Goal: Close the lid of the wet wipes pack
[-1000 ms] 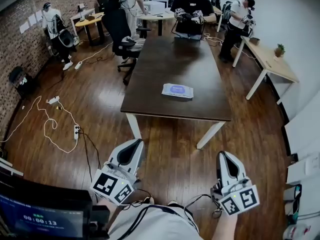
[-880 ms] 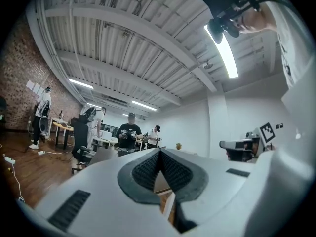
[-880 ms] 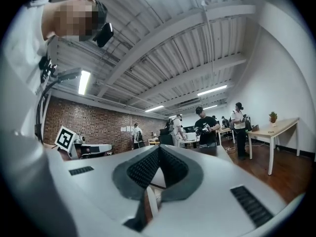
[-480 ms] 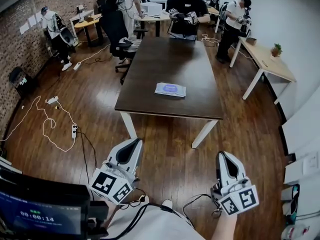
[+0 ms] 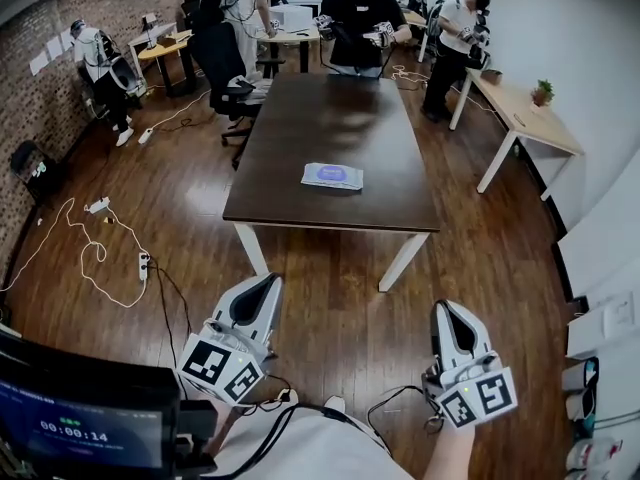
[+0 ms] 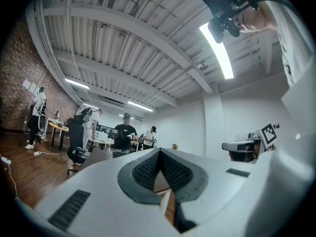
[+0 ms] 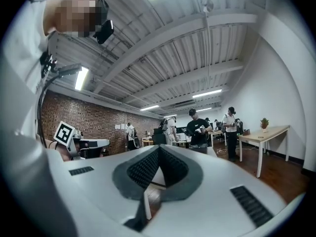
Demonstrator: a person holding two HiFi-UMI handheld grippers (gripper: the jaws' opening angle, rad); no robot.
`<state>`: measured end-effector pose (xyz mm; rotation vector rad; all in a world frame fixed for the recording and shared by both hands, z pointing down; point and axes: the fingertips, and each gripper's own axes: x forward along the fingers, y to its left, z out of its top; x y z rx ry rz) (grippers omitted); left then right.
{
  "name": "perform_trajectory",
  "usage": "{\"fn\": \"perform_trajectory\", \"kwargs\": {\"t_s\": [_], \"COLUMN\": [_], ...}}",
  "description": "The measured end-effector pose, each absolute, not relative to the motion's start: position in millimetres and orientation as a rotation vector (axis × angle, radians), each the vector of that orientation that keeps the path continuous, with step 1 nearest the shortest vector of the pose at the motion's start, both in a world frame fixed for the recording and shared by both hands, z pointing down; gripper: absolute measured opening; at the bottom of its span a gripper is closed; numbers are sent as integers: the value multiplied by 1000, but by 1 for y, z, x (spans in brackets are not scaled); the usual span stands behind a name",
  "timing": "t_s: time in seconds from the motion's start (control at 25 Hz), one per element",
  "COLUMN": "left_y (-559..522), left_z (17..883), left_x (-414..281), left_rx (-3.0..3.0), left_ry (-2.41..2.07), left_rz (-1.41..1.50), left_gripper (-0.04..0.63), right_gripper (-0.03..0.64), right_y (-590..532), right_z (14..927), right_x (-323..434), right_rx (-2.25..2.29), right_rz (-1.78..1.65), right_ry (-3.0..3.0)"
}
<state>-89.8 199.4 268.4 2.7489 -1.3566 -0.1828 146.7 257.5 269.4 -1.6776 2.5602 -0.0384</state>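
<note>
The left gripper (image 6: 159, 151) has its jaws together.

A dark screen (image 5: 80, 418) shows the timer 00:00:14; print on the wet wipes pack (image 5: 332, 176) is too small to read.

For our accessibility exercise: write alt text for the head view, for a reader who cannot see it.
The left gripper and right gripper, both shut and empty, hover over wooden floor, short of a dark table. A wet wipes pack lies on it; a person stands beyond.
</note>
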Motion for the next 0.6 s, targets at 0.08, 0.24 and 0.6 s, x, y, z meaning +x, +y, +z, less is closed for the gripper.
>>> {"fn": "perform_trajectory", "kwargs": {"t_s": [0.08, 0.24, 0.6], "left_y": [198, 198, 198], "left_z": [268, 270, 267], "left_x": [-87, -88, -83], "left_rx": [2754, 2756, 2762], "left_ry": [-1348, -1341, -1325], "left_rz": [-183, -189, -191], "left_gripper": [-2, -3, -3], "right_gripper": [8, 8, 8], "right_y": [257, 259, 261], "right_z": [269, 272, 270], "right_x": [149, 148, 151], "right_rx": [-1689, -1697, -1709], "right_rz": [-38, -38, -35], "right_ry": [2552, 2551, 2546]}}
